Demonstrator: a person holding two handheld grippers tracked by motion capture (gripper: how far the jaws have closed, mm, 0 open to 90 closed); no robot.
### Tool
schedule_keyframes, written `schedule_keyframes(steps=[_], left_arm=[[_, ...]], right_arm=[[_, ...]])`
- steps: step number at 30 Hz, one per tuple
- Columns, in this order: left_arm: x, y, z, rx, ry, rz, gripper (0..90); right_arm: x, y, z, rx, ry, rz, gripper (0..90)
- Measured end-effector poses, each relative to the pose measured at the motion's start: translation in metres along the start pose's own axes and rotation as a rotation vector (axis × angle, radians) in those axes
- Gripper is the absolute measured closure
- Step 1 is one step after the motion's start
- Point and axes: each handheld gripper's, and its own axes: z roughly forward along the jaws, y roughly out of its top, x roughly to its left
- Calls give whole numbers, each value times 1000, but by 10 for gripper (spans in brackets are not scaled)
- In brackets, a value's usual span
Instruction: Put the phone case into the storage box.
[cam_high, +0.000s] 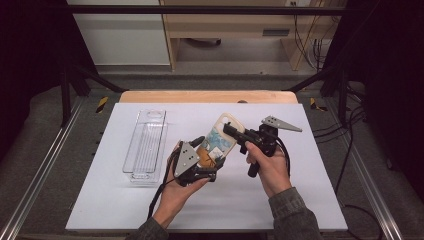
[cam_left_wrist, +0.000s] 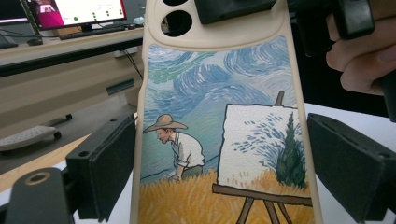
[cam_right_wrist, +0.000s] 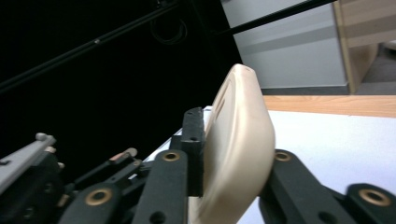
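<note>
A cream phone case with a painted scene of a man in a straw hat and an easel is held up off the white tabletop between both grippers. My left gripper grips its lower half. In the left gripper view the pads press on the two long edges of the phone case. My right gripper comes in from the right and clamps the camera-hole end. In the right gripper view my right gripper pinches the phone case across its thickness.
A clear plastic packaging tray lies lengthwise on the left part of the white surface. A wooden strip edges the far side of the table. Metal frame rails run along both sides. Cabinets stand on the floor beyond.
</note>
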Motion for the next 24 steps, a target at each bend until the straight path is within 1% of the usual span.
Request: schedule_keyframes(steps=[3, 5, 6, 7, 8, 13, 16, 17, 18, 19, 20, 21, 23, 24], left_arm=[[0, -3, 1, 3, 0, -6, 108], [0, -5, 2, 6, 1, -9, 108], [1, -6, 2, 7, 2, -9, 108], [1, -7, 2, 3, 3, -13, 107], [1, -7, 2, 1, 3, -17, 107], [2, -7, 1, -10, 8, -26, 107], [2, -7, 1, -17, 14, -24, 104], [3, -7, 1, -27, 16, -28, 101], [3, -7, 1, -27, 16, -28, 98], [4, -7, 1, -37, 13, -42, 91], [4, -7, 1, -37, 13, -42, 78], [4, -7, 2, -33, 5, -45, 60], [4, -7, 2, -30, 3, -46, 40], [4, -7, 2, -30, 3, -46, 37]], right_arm=[[2, -1, 2, 12, 31, 13, 846], [5, -1, 3, 21, 50, 10, 866], [7, -1, 4, 28, 49, 2, 871], [10, 0, 5, 37, 49, -18, 876], [10, 0, 5, 37, 49, -18, 876], [17, 3, 8, 53, 48, -62, 881], [21, 6, 10, 60, 44, -94, 882], [24, 7, 11, 66, 36, -121, 882], [24, 7, 11, 66, 36, -121, 882], [27, 9, 12, 72, 24, -159, 883], [27, 9, 12, 72, 24, -159, 883], [29, 9, 12, 77, 27, -179, 883], [31, 9, 14, 88, 19, -205, 883], [31, 9, 14, 88, 19, -205, 883]])
